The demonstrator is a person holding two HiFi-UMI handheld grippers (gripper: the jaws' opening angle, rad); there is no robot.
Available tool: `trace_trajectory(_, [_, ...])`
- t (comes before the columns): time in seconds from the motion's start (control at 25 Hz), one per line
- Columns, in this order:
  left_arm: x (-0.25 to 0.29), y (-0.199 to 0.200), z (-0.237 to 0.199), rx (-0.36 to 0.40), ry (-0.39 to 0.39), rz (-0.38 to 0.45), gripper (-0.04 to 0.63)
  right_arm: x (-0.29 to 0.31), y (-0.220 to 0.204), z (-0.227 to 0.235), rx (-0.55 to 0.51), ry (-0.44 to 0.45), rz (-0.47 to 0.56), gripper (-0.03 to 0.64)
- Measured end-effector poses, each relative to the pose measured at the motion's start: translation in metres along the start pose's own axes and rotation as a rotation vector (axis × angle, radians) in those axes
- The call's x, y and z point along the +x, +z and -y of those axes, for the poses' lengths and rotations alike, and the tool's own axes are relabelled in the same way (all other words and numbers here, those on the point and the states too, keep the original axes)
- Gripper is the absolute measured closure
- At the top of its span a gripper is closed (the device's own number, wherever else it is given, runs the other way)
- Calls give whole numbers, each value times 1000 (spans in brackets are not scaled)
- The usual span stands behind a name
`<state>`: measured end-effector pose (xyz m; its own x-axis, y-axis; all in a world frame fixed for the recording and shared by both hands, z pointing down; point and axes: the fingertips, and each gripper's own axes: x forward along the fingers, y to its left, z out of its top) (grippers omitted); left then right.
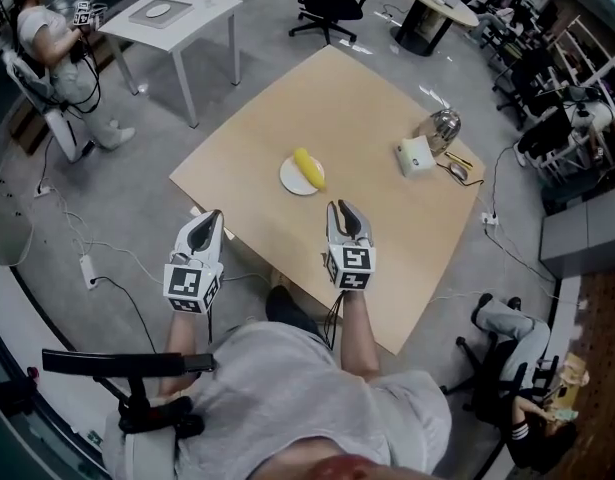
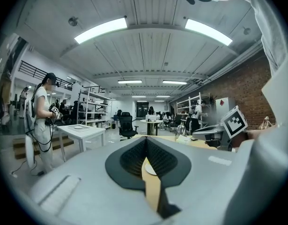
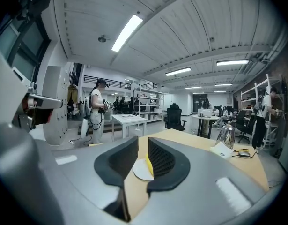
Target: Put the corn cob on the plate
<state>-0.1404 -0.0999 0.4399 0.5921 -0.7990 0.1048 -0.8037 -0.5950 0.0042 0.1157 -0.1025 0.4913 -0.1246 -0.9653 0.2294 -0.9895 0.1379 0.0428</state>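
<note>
Head view shows the corn cob (image 1: 309, 169) lying on the plate (image 1: 290, 179), mid-counter (image 1: 387, 248). Your left hand-held gripper (image 1: 214, 216) is closed and empty; your right hand-held gripper (image 1: 343, 207) stands slightly apart, holding nothing.

Corn cob (image 1: 309, 169) is a stubby bright yellow one, lying flat on a small round white plate (image 1: 290, 179). From the head view its long axis runs roughly 11 o'clock to 5 o'clock, over on the plate's 3 o'clock side by the rim. The plate sits flat near the middle of the tan worktop (image 1: 367, 118).
</note>
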Motion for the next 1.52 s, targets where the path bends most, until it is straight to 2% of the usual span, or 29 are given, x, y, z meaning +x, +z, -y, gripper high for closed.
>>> trace_trajectory(0.64, [-43, 17, 6, 31, -35, 47, 575, -72, 6, -37, 36, -41, 60, 588])
trace_trajectory(0.92, [-41, 14, 8, 40, -54, 52, 575, -82, 5, -34, 43, -68, 81, 611])
trace_trajectory(1.52, [-44, 9, 11, 46, -72, 61, 575, -97, -2, -44, 46, -74, 96, 612])
